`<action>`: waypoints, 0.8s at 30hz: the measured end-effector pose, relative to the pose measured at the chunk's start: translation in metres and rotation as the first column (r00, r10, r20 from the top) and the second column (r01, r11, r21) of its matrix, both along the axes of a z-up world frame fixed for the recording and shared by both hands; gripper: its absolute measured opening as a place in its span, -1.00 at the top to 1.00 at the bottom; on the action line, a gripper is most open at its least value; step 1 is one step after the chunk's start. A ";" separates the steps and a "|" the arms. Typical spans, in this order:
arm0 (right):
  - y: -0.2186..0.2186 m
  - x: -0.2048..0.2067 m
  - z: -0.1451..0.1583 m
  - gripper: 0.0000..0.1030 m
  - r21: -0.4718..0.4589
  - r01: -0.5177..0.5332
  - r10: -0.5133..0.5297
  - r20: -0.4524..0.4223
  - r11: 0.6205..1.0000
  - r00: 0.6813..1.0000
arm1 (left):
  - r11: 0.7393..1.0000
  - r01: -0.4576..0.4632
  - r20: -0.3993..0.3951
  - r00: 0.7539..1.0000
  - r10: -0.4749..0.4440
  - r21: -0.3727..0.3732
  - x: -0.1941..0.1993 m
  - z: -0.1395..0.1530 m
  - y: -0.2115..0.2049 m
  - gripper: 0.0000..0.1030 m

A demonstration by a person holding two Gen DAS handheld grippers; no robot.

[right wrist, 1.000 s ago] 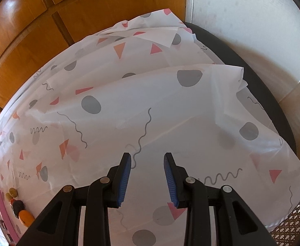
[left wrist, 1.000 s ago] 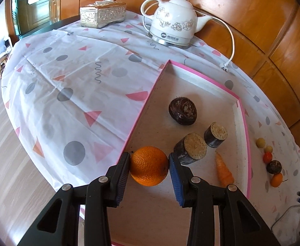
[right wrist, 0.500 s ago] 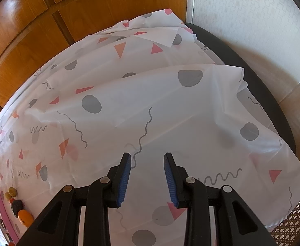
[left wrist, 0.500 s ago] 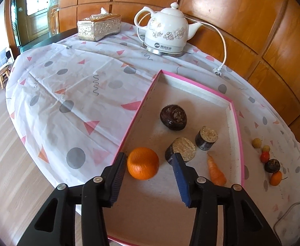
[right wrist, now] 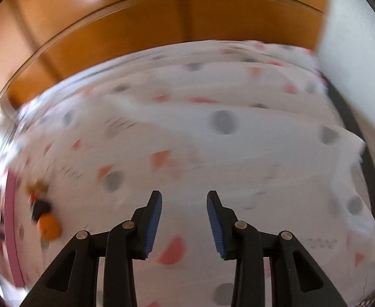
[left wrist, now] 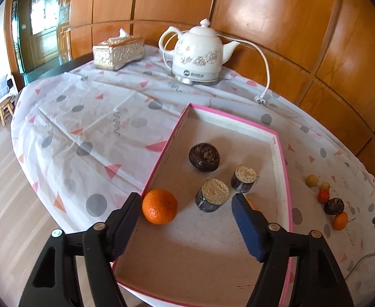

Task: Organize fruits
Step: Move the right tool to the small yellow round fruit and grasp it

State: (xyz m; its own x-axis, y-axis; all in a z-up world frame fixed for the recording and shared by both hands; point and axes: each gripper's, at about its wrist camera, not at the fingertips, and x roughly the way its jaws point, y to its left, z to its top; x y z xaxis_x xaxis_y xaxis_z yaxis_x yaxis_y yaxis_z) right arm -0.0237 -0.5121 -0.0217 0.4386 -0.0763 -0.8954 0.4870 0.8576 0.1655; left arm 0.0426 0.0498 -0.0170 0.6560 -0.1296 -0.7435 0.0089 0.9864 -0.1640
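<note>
Now the loose fruits (left wrist: 331, 199) lie on the tablecloth (left wrist: 90, 128) at about three o'clock from the left gripper (left wrist: 187, 220), outside the pink-rimmed tray (left wrist: 287, 179). In the blurred right wrist view they sit at about nine o'clock from the right gripper (right wrist: 184, 220), which looks the nearer. Both grippers stand wide open and hold nothing. The orange (left wrist: 159, 209) rests inside the tray, just beside the left gripper's left finger (touching or not, I cannot tell). The loose ones are small and round: yellow, red, dark brown, orange, clustered with no clear long axis.
</note>
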 end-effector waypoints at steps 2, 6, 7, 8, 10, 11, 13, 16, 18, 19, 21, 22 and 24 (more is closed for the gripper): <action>0.017 0.007 0.002 0.29 -0.002 -0.081 0.081 0.004 0.997 0.997 | 1.000 0.005 0.008 1.000 -0.005 0.003 0.000 0.001 0.000 -0.60; 0.061 0.020 0.007 0.29 0.007 -0.234 0.234 0.027 0.972 0.972 | 1.000 0.009 0.014 1.000 -0.009 -0.008 0.000 0.002 0.001 -0.64; 0.072 0.024 0.009 0.29 0.014 -0.264 0.264 0.038 0.964 0.964 | 1.000 0.007 0.012 1.000 -0.007 -0.013 0.000 0.001 0.002 -0.64; 0.082 0.028 0.011 0.29 0.017 -0.289 0.288 0.047 0.957 0.956 | 1.000 0.004 0.010 1.000 -0.004 -0.019 0.000 0.001 0.004 -0.64; 0.106 0.038 0.016 0.29 0.025 -0.352 0.349 0.072 0.936 0.934 | 1.000 -0.005 0.011 1.000 0.005 -0.021 -0.001 0.001 0.006 -0.64; 0.116 0.042 0.018 0.29 0.029 -0.376 0.373 0.082 0.926 0.924 | 1.000 -0.011 0.012 1.000 0.011 -0.020 -0.002 0.001 0.007 -0.64; 0.139 0.055 0.022 0.29 0.024 -0.441 0.437 0.099 0.897 0.894 | 0.999 -0.019 0.013 1.000 0.020 -0.025 -0.002 0.001 0.010 -0.64; 0.178 0.076 0.029 0.29 -0.004 -0.534 0.531 0.106 0.846 0.841 | 0.999 -0.033 0.005 0.999 0.033 -0.030 -0.003 -0.001 0.015 -0.64; 0.201 0.090 0.031 0.29 -0.035 -0.582 0.582 0.095 0.813 0.808 | 0.998 -0.043 -0.001 0.999 0.043 -0.036 -0.004 -0.002 0.018 -0.64; 0.214 0.098 0.031 0.29 -0.049 -0.605 0.607 0.087 0.795 0.790 | 0.998 -0.048 -0.002 0.999 0.048 -0.036 -0.004 -0.003 0.020 -0.65; 0.231 0.113 0.029 0.29 -0.065 -0.634 0.638 0.073 0.770 0.767 | 0.997 -0.063 -0.004 0.998 0.063 -0.040 -0.004 -0.003 0.025 -0.66; 0.242 0.121 0.026 0.29 -0.078 -0.646 0.651 0.058 0.759 0.757 | 0.997 -0.069 -0.005 0.998 0.069 -0.042 -0.004 -0.003 0.028 -0.66; 0.256 0.136 0.018 0.29 -0.097 -0.666 0.670 0.027 0.740 0.741 | 0.995 -0.082 -0.010 0.997 0.082 -0.047 -0.005 -0.005 0.033 -0.67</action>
State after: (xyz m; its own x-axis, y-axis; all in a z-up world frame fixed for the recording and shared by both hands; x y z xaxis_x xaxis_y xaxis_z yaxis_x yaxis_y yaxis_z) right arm 0.1119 -0.2558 -0.0033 0.4519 0.1892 -0.8718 -0.2237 0.9701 0.0946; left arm 0.0379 0.0828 -0.0219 0.6597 -0.1106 -0.7434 -0.0734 0.9749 -0.2102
